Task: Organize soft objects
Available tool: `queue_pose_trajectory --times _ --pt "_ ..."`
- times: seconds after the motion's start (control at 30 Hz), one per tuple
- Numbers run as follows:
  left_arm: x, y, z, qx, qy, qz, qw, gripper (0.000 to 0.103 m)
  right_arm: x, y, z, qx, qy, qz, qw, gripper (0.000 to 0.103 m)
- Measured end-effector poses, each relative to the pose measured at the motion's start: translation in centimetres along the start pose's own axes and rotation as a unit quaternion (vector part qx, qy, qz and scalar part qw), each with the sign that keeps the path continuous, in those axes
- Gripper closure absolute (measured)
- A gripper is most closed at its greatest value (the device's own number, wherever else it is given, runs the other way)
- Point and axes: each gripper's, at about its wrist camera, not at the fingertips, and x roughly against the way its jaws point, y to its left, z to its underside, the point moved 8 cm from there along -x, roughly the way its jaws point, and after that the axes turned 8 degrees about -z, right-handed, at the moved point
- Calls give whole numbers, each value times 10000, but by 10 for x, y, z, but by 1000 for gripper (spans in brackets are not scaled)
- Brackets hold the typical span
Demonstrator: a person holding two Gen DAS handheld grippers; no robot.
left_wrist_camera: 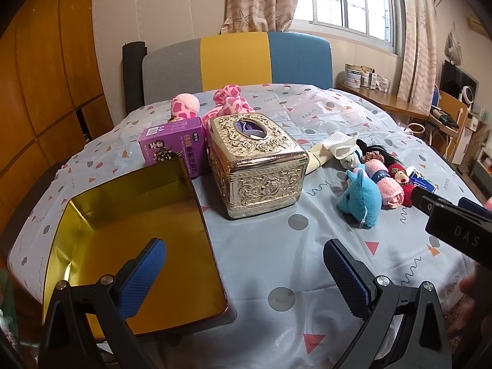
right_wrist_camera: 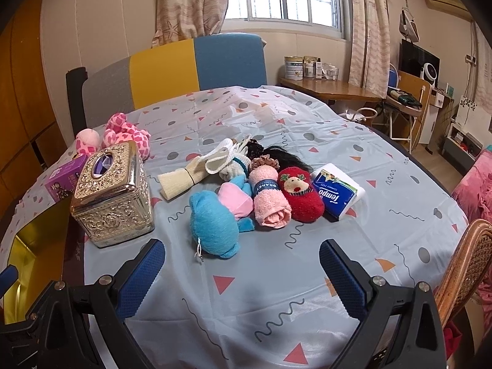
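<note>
Soft items clustered toward right edge of surface: blue plush w/ hanging tag, pink plush behind it, rolled pink towel w/ dark band, red fuzzy slipper w/ reindeer face, cream socks at rear. Tissue pack lies touching slipper. Gold tissue box mid-surface; open gold tin at near-left edge. Left tongs & right tongs: both wide apart, holding nothing.
</note>
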Motion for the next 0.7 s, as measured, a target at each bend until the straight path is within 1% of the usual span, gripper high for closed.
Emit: queue_pose_trajectory --times 0.43,0.7 --pt "0 -8 0 -108 10 52 9999 0 6 -24 -12 -207 -145 148 9996 1" --pt "1 -18 -1 -266 -5 123 9996 0 9 -41 -24 -376 -245 190 9988 1"
